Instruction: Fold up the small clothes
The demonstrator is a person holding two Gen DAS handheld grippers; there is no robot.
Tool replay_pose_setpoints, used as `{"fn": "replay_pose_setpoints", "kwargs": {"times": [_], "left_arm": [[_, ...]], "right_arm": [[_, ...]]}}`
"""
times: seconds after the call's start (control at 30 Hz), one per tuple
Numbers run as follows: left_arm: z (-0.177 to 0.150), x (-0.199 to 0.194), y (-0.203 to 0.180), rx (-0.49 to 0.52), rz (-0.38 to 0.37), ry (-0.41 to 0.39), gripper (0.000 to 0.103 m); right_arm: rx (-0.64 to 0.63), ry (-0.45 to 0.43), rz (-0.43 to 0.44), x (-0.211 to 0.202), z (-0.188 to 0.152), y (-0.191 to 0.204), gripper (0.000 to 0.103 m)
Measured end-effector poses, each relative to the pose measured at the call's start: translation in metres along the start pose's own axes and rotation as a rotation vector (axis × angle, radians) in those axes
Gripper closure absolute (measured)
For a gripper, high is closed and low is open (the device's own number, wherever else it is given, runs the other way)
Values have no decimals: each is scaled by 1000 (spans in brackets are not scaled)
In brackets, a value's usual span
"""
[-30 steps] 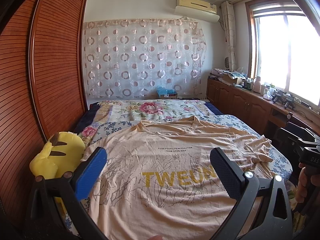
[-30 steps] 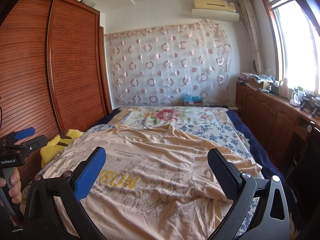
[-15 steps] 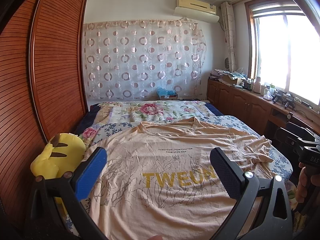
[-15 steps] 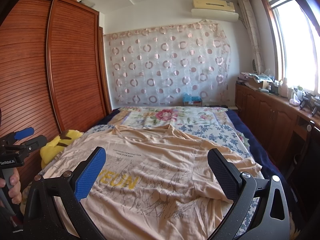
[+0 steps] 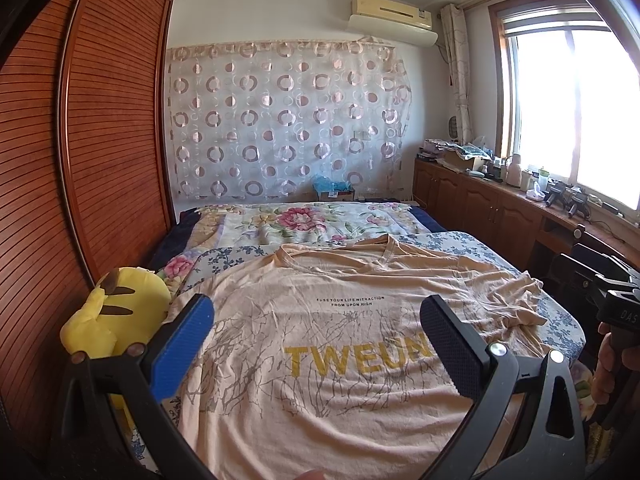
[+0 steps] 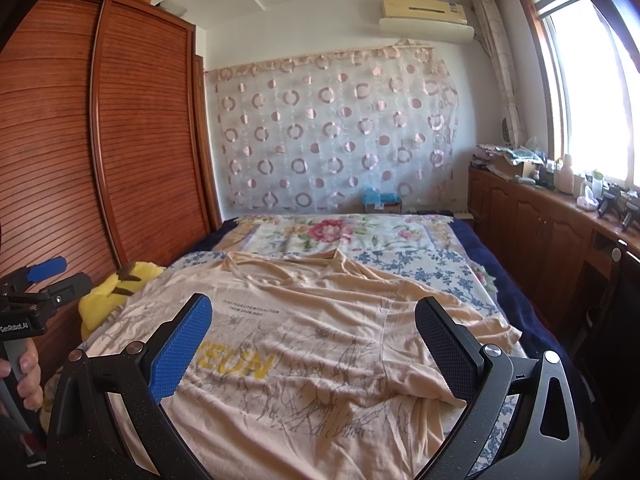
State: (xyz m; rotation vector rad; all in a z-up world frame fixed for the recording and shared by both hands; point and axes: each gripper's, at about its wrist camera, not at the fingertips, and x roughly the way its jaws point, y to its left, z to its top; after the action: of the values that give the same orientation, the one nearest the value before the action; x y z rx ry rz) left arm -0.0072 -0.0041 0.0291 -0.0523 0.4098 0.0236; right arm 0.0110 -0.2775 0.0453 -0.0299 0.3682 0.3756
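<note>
A peach cotton T-shirt with yellow lettering and grey branch print [image 5: 320, 344] is lying spread face-up on the floral-quilted bed [image 5: 320, 220], its collar pointing toward the far wall and its right sleeve bunching in wrinkles. The left hand-held gripper [image 5: 316, 334] is hovering above the shirt with jaws gaping wide, holding nothing. The right hand-held gripper [image 6: 312, 334] is doing likewise. A yellow plush toy [image 5: 116, 316] is sitting at the bed's left edge, apparently touching the shirt.
</note>
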Motion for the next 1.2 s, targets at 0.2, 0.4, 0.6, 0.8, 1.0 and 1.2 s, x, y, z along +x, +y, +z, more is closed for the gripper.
{"fn": "replay_pose_setpoints", "kwargs": {"times": [0.2,0.4,0.6,0.8,1.0,1.2], "left_arm": [[0,0,0,1,0,-1,0],[0,-1,0,0,0,-2,0],[2,-2,3,-1,-4,-2,0],[0,-1,3,-1,-3,1,0],[-12,17,14,-17,-8,38,0],[-26,37,31,-27,14,87,0]], "right_arm": [[0,-1,-1,0,0,0,0],[1,-1,-1,-1,1,0,0],[1,-1,0,-2,1,0,0],[2,0,2,-1,-1,-2,0],[-6,25,28,13,-7,3,0],[-28,72,53,37,-16,14,0]]}}
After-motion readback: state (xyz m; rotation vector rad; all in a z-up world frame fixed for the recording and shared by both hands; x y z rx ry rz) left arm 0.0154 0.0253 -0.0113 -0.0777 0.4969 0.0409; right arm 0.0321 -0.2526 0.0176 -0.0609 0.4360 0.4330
